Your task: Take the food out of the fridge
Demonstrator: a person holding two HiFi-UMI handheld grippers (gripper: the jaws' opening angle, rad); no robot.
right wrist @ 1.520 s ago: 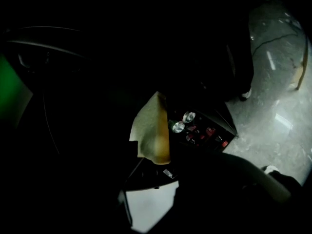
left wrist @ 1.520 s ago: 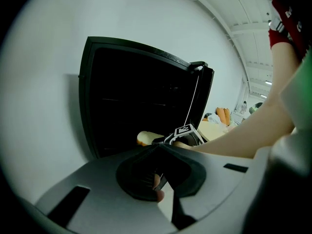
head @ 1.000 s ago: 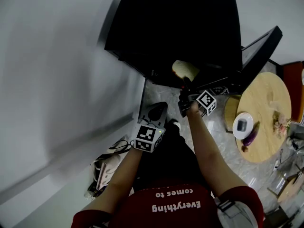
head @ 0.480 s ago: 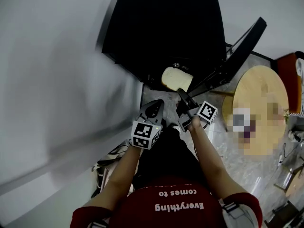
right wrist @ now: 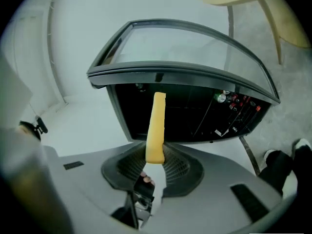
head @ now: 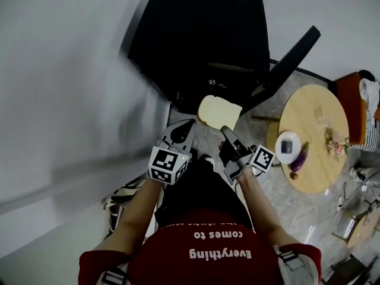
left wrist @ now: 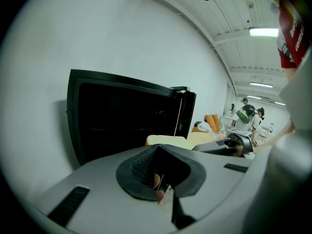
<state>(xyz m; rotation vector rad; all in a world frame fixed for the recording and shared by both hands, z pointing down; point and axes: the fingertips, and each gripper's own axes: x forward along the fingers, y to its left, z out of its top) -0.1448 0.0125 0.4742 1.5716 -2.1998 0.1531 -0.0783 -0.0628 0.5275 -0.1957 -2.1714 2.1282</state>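
Observation:
A pale yellow slice of bread (head: 218, 111) hangs in front of the black fridge (head: 202, 34), whose door (head: 285, 64) stands open to the right. My right gripper (head: 227, 132) is shut on the slice's near edge. In the right gripper view the bread (right wrist: 156, 126) stands edge-on between the pads (right wrist: 155, 157), with the dark fridge interior (right wrist: 195, 116) behind it. My left gripper (head: 187, 124) is beside the bread on its left, jaws together and holding nothing. The left gripper view shows its closed pads (left wrist: 158, 167), the bread (left wrist: 168, 140) and the fridge (left wrist: 122, 116).
A round wooden table (head: 317, 120) stands at the right with a white plate (head: 288, 144), a purple eggplant (head: 298, 159) and small flowers (head: 336, 142). A red seat (head: 350, 103) is beyond it. Bags (head: 119, 198) lie by the white wall at the left.
The right gripper has lifted the bread out of the fridge opening and drawn it towards me. The left gripper has risen a little beside it.

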